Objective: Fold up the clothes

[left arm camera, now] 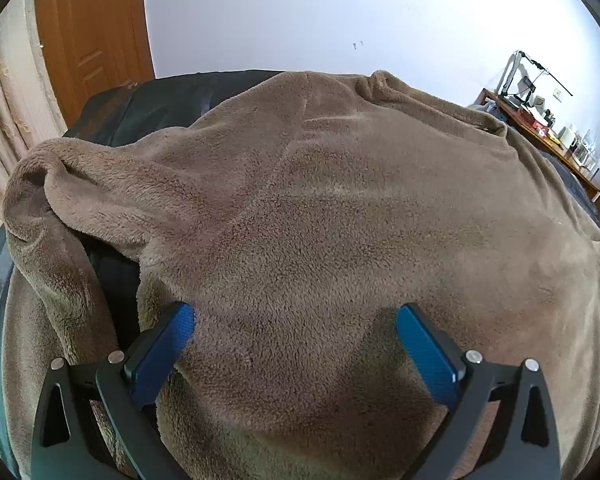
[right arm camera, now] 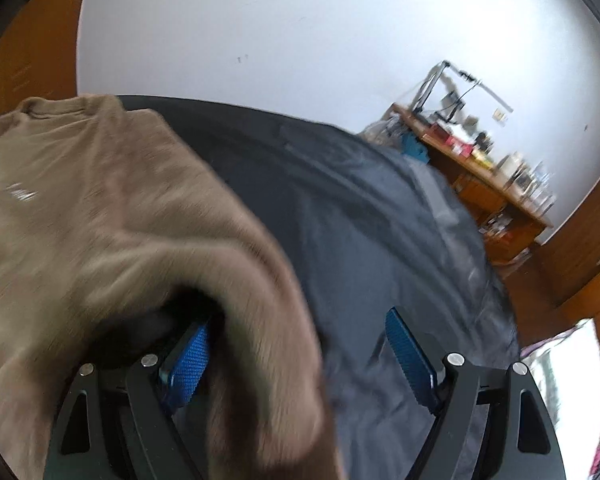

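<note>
A brown fleece garment (left arm camera: 320, 208) lies spread over a dark bed cover (left arm camera: 160, 96), with one sleeve (left arm camera: 80, 184) bunched at the left. My left gripper (left arm camera: 296, 316) hovers open just above the garment's near part, its blue pads wide apart with fleece below them. In the right wrist view the same garment (right arm camera: 100, 200) fills the left half. A fold of its edge drapes over the left blue pad (right arm camera: 192, 356) of my right gripper (right arm camera: 300, 340), which stands open, its other finger over the dark cover (right arm camera: 380, 220).
A wooden door (left arm camera: 88, 32) and a white wall (left arm camera: 320, 12) stand behind the bed. A wooden desk (right arm camera: 492, 184) crowded with small items and a lamp is at the far right. Wooden flooring shows beyond the bed's right edge.
</note>
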`<state>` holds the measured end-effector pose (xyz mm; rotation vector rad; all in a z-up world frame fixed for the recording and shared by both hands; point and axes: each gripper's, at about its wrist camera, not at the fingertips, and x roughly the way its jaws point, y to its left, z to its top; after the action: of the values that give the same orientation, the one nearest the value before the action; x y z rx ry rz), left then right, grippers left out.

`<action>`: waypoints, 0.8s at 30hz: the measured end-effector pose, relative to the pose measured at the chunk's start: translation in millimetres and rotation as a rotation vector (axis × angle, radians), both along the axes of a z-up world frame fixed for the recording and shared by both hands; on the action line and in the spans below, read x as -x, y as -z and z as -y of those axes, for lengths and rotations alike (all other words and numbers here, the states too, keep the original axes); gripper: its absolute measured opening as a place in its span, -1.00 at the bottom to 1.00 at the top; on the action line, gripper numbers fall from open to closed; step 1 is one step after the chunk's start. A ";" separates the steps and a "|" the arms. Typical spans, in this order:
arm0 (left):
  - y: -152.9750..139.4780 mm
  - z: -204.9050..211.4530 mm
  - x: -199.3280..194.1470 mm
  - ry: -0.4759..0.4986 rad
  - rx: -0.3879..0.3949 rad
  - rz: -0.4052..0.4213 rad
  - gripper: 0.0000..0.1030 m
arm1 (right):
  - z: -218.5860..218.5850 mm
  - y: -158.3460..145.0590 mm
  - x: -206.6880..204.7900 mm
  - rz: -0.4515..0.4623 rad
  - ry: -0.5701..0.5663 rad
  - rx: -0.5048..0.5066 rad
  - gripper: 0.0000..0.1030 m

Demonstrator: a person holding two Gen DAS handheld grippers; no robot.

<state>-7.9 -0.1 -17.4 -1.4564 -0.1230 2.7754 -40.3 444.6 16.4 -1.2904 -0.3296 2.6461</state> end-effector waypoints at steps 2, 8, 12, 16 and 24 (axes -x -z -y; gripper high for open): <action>0.5 -3.3 -0.2 0.000 0.014 0.003 0.99 | 6.1 -1.6 -14.5 0.003 -0.020 0.021 0.65; -0.4 -1.9 -1.4 -0.001 0.000 0.001 0.99 | 34.1 -23.3 -35.0 -0.062 -0.090 0.106 0.65; -0.6 -1.2 -1.4 0.000 -0.006 0.001 0.99 | 63.5 -29.2 -50.2 -0.080 -0.186 0.265 0.65; 0.3 -4.4 -1.1 0.002 0.016 0.006 0.99 | 101.9 -15.3 -67.0 -0.015 -0.321 0.355 0.66; -2.3 0.0 -3.5 -0.007 -0.019 0.000 0.99 | 156.5 18.5 -110.2 0.104 -0.442 0.293 0.66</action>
<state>-4.4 -0.1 -15.2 -1.4549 -0.1543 2.7718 70.0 288.0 -2.1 -1.6075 -0.2741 3.0929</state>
